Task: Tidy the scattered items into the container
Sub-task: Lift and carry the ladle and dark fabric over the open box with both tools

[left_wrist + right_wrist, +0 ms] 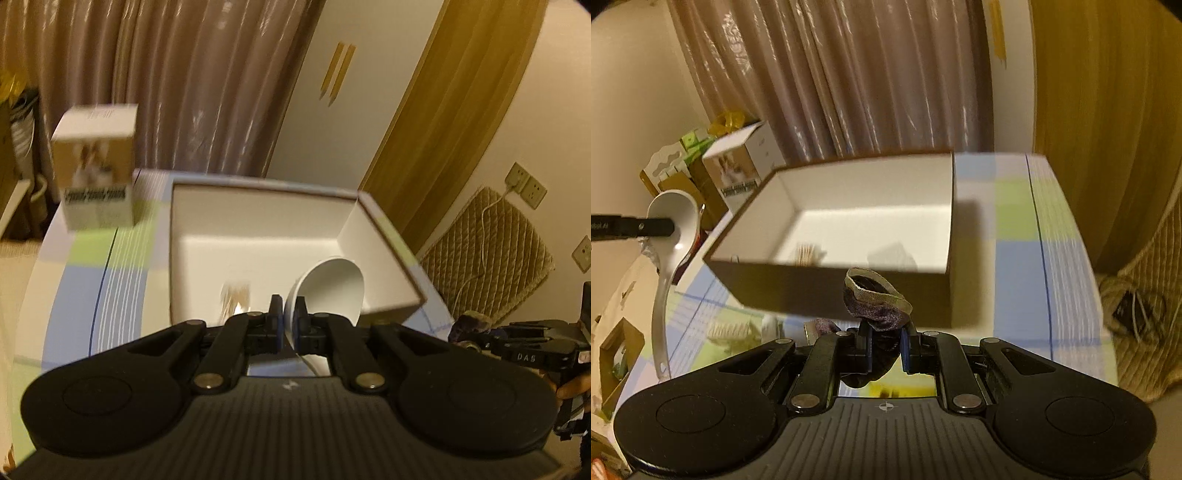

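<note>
**Carrying a spoon and a sock toward the open box**

Holding two items above the table, both grippers sit on the near side of the box (pixel 849 206), the landmark here. Left of the box stands a small printed carton (pixel 737 173), upright and just beside its left wall. Also left of the box, the left gripper (pixel 290 314) is clamped on a glossy white ceramic spoon (pixel 674 236), pinching the thin handle close below the smooth, rounded bowl. The box itself is a shallow square of stiff card, brown outside and matte white inside, lying open on a pastel checked tablecloth (pixel 1015 236). On its floor lies a small pale bundle (pixel 805 253), possibly toothpicks, though blur makes that unsure. In front of the box's near wall, the right gripper (pixel 886 347) pinches a soft dark-purple sock (pixel 877 302) with a ribbed tan cuff. One item seems already stowed; spoon and sock are not yet inside. Something purplish (pixel 825 325) lies on the cloth below the box's near wall.
</note>
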{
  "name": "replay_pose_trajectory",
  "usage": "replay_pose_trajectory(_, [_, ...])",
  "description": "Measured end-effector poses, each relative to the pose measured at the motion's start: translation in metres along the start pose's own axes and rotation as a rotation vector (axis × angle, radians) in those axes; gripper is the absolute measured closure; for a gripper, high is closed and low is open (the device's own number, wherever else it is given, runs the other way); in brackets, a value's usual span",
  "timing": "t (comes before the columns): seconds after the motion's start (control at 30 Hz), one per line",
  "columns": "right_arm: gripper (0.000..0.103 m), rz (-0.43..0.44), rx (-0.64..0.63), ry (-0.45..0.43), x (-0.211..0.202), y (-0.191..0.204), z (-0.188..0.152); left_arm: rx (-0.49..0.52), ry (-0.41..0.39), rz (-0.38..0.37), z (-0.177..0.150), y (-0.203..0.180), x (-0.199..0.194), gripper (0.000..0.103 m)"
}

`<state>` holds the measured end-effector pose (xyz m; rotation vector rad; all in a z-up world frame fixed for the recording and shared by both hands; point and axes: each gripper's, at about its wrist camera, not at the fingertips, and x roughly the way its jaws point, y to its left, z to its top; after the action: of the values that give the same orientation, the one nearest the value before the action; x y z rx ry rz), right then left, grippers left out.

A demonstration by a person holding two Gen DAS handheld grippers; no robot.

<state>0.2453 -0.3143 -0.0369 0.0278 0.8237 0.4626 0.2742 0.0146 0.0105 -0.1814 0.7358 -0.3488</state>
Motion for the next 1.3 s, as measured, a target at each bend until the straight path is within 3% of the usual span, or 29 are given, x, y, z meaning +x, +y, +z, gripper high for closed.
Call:
replay_pose_trajectory(0.33, [0.086, 0.007, -0.077, -0.073, 0.019, 0.006, 0.06, 0.047, -0.083, 0.041, 0.062, -0.019, 0.022, 0.101])
replay_pose_trajectory(0.7, [0.086, -0.006, -0.137, -0.073, 0.064, 0.003, 0.106, 0.036, -0.122, 0.098, 0.108, -0.011, 0.062, 0.101])
replay_pose_trajectory(1.3, [0.086, -0.011, -0.178, 0.04, 0.153, -0.014, 0.15, -0.053, -0.047, 0.107, 0.102, 0.012, 0.155, 0.101])
